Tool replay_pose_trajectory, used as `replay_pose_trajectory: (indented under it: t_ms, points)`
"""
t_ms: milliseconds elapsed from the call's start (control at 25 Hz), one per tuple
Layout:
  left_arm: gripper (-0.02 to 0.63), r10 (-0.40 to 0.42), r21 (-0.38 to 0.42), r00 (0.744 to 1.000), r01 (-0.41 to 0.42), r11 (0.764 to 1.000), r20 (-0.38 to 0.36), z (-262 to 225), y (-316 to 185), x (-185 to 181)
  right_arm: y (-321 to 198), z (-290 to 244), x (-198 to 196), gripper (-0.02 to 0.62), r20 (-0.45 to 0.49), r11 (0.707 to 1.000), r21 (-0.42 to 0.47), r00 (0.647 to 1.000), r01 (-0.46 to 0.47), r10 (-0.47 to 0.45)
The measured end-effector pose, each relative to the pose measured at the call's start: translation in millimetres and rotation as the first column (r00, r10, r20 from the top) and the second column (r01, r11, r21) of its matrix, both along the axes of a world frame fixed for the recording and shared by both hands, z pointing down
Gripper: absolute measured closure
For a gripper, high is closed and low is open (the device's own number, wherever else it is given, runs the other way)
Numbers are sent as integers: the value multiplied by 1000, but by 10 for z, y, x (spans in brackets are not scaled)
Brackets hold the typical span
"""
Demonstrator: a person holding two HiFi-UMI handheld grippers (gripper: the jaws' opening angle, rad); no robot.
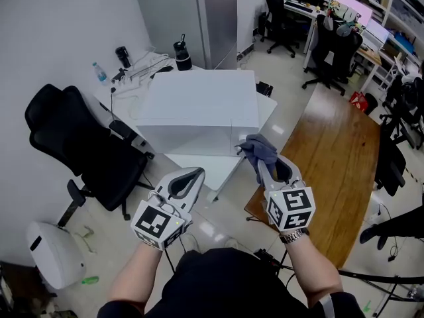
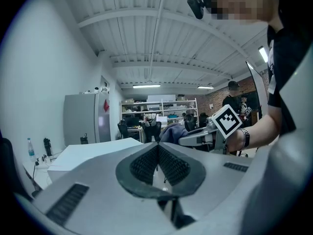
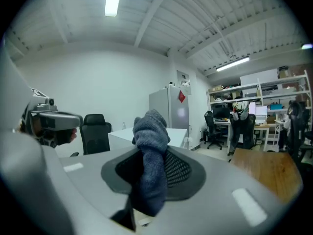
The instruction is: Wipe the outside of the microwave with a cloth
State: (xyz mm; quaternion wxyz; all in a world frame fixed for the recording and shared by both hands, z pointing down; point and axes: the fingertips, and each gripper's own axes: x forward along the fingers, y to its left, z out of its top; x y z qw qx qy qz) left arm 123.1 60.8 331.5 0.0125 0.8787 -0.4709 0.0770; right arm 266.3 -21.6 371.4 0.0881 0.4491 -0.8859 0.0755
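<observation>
The microwave (image 1: 199,108), a plain white box, sits at centre frame in the head view on a white table (image 1: 228,171). The cloth (image 1: 260,148), grey-blue and bunched, is at the box's lower right corner; whether it touches the box I cannot tell. The right gripper (image 1: 258,164) has its jaws clamped on that cloth, which stands up between them in the right gripper view (image 3: 149,151). The left gripper (image 1: 192,176), at lower left, has its jaws pressed together with nothing between them.

The only markings are black-and-white square patterns on each gripper's cube (image 1: 289,208) and a red sticker (image 3: 181,96) on the tall grey cabinet (image 1: 215,18), too small to read.

A black office chair (image 1: 79,144) stands at left, a brown wooden table (image 1: 331,158) at right, on a pale glossy floor (image 1: 212,227).
</observation>
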Motion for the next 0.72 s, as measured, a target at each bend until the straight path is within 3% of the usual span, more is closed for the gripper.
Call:
replay_pose_trajectory:
  t_ms: [720]
  points:
    - [601, 45, 48, 998, -43, 998, -45, -175, -165, -527, 355, -484, -729, 488, 37, 997, 62, 998, 52, -55]
